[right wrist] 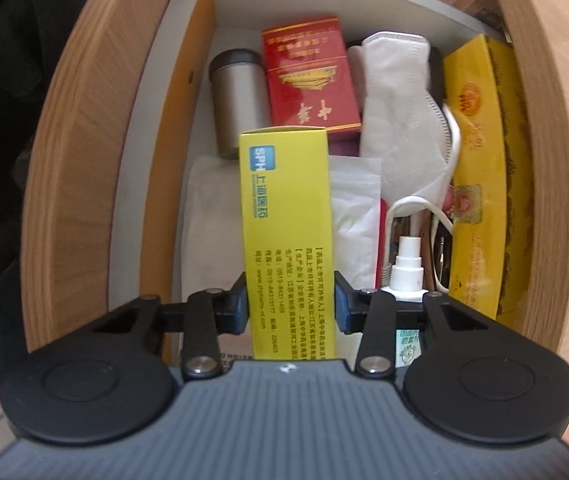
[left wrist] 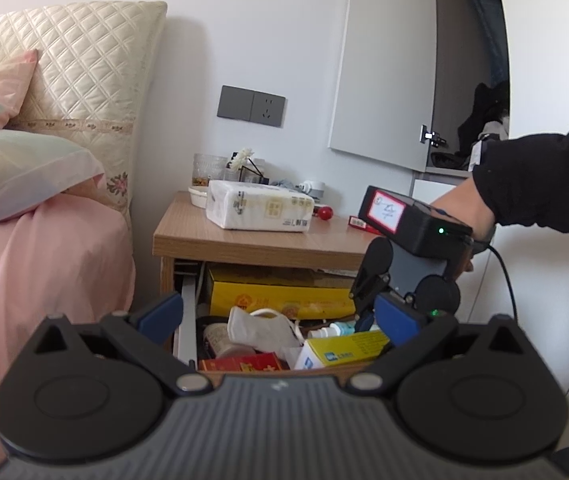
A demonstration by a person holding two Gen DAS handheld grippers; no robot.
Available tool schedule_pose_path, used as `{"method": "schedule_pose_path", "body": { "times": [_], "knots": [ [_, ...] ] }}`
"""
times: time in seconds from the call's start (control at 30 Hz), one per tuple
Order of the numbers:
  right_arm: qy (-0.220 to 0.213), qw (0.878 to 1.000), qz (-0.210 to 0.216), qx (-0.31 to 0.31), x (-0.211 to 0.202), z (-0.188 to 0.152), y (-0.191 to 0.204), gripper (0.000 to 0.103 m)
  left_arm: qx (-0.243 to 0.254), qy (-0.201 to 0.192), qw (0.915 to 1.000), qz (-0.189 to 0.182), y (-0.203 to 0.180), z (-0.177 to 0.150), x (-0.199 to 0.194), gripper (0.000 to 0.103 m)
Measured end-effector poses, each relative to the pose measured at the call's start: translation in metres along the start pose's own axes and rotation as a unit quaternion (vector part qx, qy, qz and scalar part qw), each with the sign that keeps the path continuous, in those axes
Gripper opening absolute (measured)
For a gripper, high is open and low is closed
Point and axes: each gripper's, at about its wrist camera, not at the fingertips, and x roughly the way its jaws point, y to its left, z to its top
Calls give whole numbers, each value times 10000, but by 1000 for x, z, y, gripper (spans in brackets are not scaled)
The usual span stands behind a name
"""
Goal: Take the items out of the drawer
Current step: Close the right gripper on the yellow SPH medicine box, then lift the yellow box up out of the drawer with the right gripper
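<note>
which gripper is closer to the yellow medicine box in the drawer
Right. The right gripper has its jaws shut on the yellow cardboard medicine box. The left gripper hovers open at the drawer's front, short of the box.

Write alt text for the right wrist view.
The right gripper has its jaws shut on a yellow medicine box above an open drawer. Below lie a red carton, silver canister, white mask and spray bottle.

A tissue pack and red ball lie on the nightstand beside the bed.
</note>
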Motion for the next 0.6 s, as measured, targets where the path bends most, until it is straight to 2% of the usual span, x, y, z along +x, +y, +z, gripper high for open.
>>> {"method": "schedule_pose_path", "body": {
  "times": [0.23, 0.4, 0.5, 0.6],
  "knots": [
    [-428, 9969, -590, 304, -41, -24, 6, 43, 108, 101, 9998, 116, -6, -2, 4, 103],
    [-901, 9878, -1077, 677, -78, -41, 14, 43, 216, 113, 9996, 136, -12, -4, 4, 103],
    [-1176, 9787, -1337, 1025, -100, -50, 18, 43, 227, 98, 9996, 135, -14, -5, 3, 103],
    [-1509, 9569, -1903, 1593, -120, -60, 25, 43, 223, 61, 9996, 138, -14, -5, 2, 103]
  ]
}}
